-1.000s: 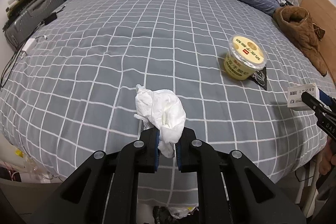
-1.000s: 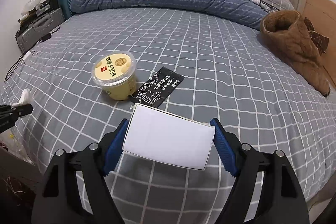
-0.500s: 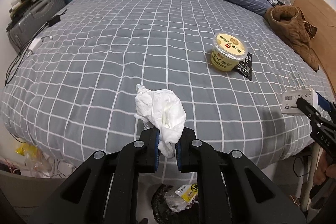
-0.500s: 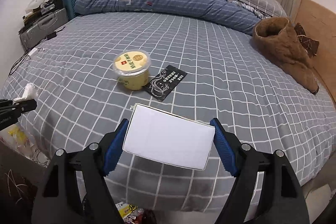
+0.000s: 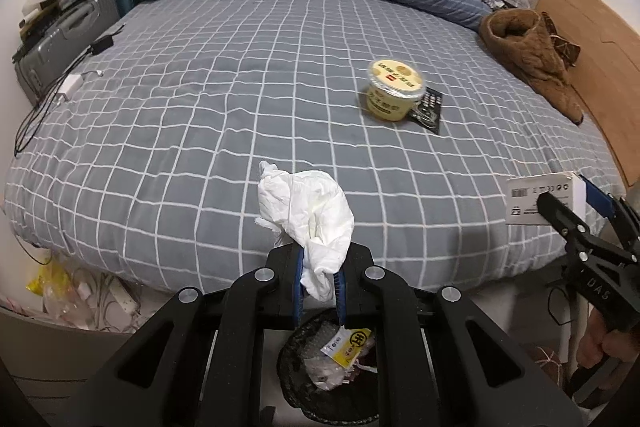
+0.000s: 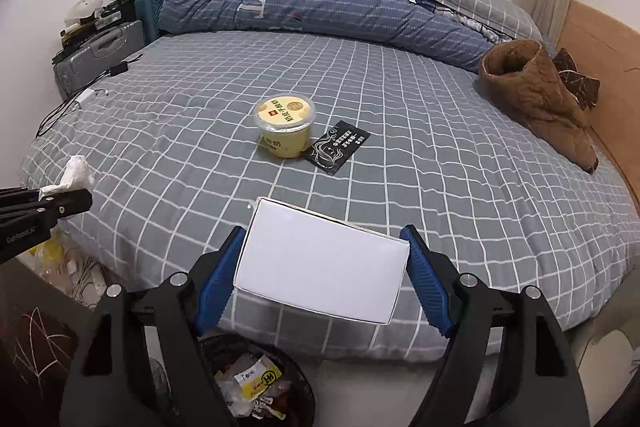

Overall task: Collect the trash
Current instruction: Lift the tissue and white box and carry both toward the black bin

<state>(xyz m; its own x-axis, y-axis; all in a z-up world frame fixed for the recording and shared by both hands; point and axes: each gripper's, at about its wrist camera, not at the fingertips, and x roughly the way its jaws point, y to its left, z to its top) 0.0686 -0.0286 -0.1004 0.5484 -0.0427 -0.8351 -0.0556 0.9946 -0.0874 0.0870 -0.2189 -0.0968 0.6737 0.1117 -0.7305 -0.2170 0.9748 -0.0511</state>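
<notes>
Left gripper (image 5: 318,285): I had its jaws clamped nearly together on the tail of a crumpled white tissue (image 5: 306,213), the bulk of the wad standing up above the blue pads. Right gripper (image 6: 322,285): jaws spread wide and pressed against the two short ends of a white box (image 6: 320,263), the box lying across between the pads, blank face toward the camera. From the left wrist view the same box showed a printed label on its end.

Both grippers sat off the near edge of the bed (image 5: 200,115), above the floor. Directly beneath them stood a round black trash bin (image 6: 296,367), already holding wrappers, one of them yellow. The tissue hung above the bin's rim in the left view; the box hung just above and beyond the bin in the right view.

On the grey checked bedcover, toward the middle, stood a yellow lidded cup (image 6: 285,127), upright. A black packet (image 6: 338,146) lay flat, touching or just beside the cup's right side; I could not tell which. A brown fleece garment (image 6: 536,95) lay near the bed's right edge. A rumpled blue duvet (image 6: 320,7) was heaped along the far edge. A charger and cable (image 5: 68,85) trailed over the left edge.
</notes>
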